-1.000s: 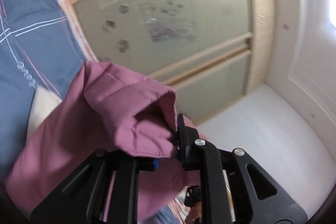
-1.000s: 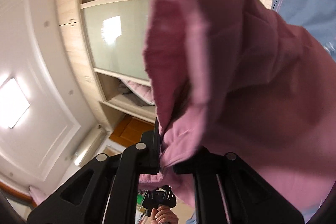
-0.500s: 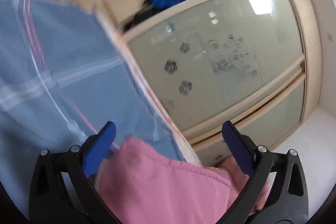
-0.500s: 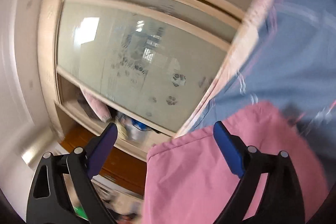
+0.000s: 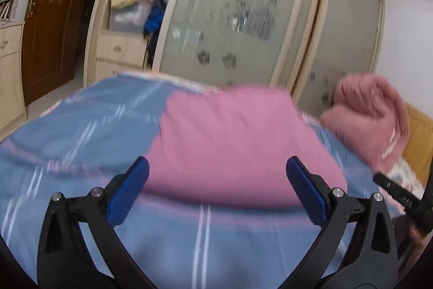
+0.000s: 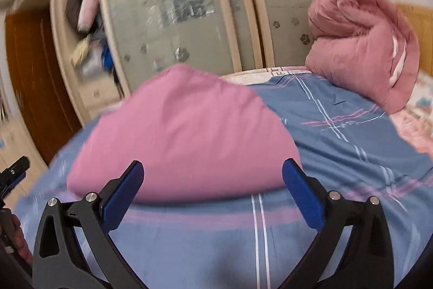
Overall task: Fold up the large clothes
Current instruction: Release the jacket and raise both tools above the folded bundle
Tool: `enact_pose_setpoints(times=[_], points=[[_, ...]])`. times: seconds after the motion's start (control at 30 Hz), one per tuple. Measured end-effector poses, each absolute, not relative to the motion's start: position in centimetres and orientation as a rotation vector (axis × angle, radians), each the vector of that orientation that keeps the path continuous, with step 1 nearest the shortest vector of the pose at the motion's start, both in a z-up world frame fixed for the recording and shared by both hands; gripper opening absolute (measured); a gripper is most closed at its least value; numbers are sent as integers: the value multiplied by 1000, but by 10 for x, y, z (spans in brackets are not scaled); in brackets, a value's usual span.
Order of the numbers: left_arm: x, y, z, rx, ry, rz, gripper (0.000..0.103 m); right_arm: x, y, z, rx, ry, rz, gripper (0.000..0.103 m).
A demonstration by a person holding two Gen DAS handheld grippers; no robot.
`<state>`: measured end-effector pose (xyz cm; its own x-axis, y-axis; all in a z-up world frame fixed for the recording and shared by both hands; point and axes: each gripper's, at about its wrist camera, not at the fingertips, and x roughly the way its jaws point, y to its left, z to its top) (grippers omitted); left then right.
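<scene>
Lying folded on a blue plaid bedspread (image 5: 89, 126), a pink padded garment (image 5: 230, 142) is seen from both wrist cameras, with nothing held by either tool. The left gripper (image 5: 216, 188) is shown with its jaws spread wide, its blue pads (image 5: 127, 191) set apart on either side of the garment's near edge; whether the fabric is touched cannot be told. The right gripper (image 6: 213, 191) is likewise shown wide open and empty, framing the same near edge from the other side. The garment is bunched into a thick, rounded bundle with a soft fold along its near side, and it rests in the middle of the bed. A rolled pink quilt (image 6: 362, 42) is seen well apart, toward the head of the bed, and a wardrobe with frosted sliding doors (image 5: 243, 18) stands beyond. Much of the left view is blurred.

The step in hand is judged to be a pause between folds: one fold appears laid down, and the bundle is left free. The next move is judged to call for a fresh grasp, each tool being brought to an edge or corner of the bundle and closed on all layers together, so that a further, tidier fold can be made without the padded layers sliding open.
</scene>
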<state>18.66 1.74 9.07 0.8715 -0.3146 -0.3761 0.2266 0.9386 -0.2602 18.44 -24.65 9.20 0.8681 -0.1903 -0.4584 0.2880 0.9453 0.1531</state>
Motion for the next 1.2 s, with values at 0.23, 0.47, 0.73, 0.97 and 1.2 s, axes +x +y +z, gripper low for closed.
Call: enact_pose_setpoints(times=[0.23, 0.47, 0.73, 0.97, 1.2], points=[[141, -10, 34, -89, 514, -260, 101, 146, -209, 54, 83, 451, -323, 102], [117, -20, 49, 22, 401, -255, 101, 123, -194, 69, 52, 408, -299, 102], [132, -22, 55, 3, 429, -237, 101, 130, -198, 59, 48, 425, -315, 102], [130, -23, 62, 8, 370, -189, 101, 130, -193, 59, 45, 424, -293, 102], [134, -25, 63, 4, 383, -212, 101, 131, -195, 60, 58, 429, -293, 102]])
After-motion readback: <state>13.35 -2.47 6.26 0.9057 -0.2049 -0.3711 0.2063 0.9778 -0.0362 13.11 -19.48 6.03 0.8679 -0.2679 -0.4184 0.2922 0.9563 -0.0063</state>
